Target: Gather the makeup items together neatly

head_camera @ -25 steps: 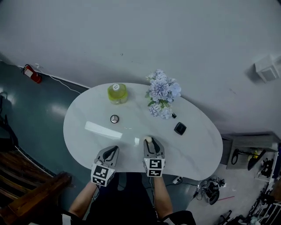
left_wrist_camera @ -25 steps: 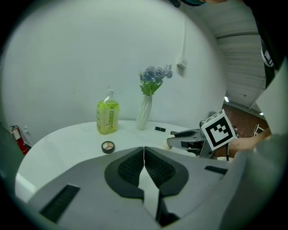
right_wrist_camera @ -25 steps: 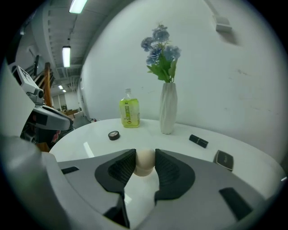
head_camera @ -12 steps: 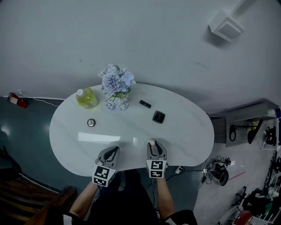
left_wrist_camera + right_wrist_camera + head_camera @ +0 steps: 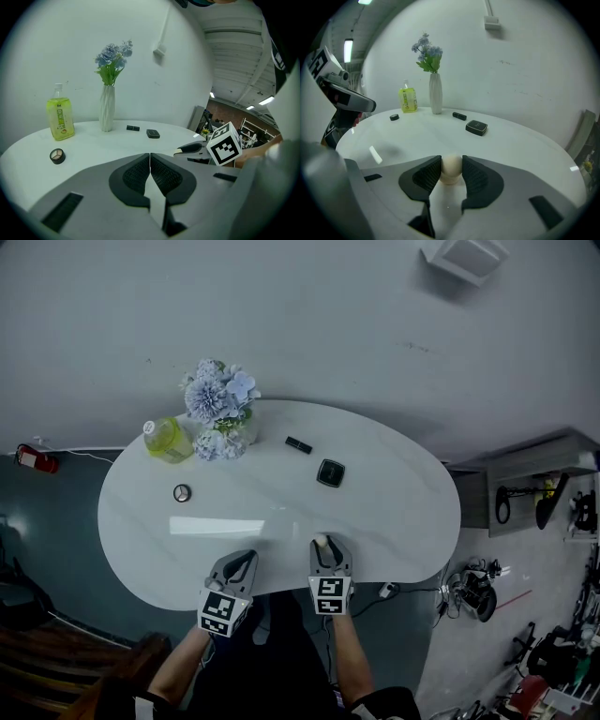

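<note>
The fingers of the right gripper pinch the soft-looking, light sponge by its middle; the left gripper is pressed together.

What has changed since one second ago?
The head view and both grippers have swung right: the black compact now lies straight ahead of the right gripper. Nothing was taken or released: that gripper stays shut on the beige sponge, and the left gripper stays shut and empty. The other things kept their places.
</note>
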Tool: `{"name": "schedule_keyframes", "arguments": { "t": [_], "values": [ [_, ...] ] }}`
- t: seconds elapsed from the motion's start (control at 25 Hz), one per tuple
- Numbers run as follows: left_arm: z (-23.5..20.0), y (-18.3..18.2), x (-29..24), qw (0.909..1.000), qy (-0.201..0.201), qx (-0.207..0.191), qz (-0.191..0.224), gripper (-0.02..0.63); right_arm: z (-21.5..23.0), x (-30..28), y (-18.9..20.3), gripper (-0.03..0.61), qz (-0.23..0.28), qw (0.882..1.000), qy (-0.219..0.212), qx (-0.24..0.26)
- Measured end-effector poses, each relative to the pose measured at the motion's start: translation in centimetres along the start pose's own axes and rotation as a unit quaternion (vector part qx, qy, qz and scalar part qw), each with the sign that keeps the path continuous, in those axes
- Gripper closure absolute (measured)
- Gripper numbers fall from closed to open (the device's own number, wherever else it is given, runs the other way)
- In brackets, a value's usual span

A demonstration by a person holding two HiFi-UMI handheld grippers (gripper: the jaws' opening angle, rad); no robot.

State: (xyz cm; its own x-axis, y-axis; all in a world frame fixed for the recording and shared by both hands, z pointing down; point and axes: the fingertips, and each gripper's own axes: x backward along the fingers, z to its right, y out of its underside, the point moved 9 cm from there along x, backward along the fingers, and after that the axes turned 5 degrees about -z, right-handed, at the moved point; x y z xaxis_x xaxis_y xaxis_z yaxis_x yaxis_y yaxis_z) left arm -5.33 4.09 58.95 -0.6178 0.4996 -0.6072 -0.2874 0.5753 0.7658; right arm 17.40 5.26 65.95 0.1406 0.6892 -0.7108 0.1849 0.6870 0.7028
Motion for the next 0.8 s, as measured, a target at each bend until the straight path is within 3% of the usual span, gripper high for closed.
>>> {"name": "schedule_keyframes", "arguments": {
  "t": [0.32, 0.44, 0.8],
  "values": [
    [0.4, 0.4, 0.6, 1.0, -0.002, -0.006, -0.002, 0.594, -0.1, 0.1, 0.1, 0.422, 0.004, 1.0, -0.008, 0.0],
    [0.3, 0.3, 1.1, 1.0, -0.004, -0.008, 0.002, 0.594, -0.2, 0.7, -0.3, 0.384, 0.016, 1.0, -0.007, -0.005],
    [0.4, -1.3, 4.2, 0.999, -0.012, -0.027, 0.034, 0.594, -2.0, 4.4, -3.7, 0.376, 0.06, 0.998, -0.002, 0.004]
  ]
}}
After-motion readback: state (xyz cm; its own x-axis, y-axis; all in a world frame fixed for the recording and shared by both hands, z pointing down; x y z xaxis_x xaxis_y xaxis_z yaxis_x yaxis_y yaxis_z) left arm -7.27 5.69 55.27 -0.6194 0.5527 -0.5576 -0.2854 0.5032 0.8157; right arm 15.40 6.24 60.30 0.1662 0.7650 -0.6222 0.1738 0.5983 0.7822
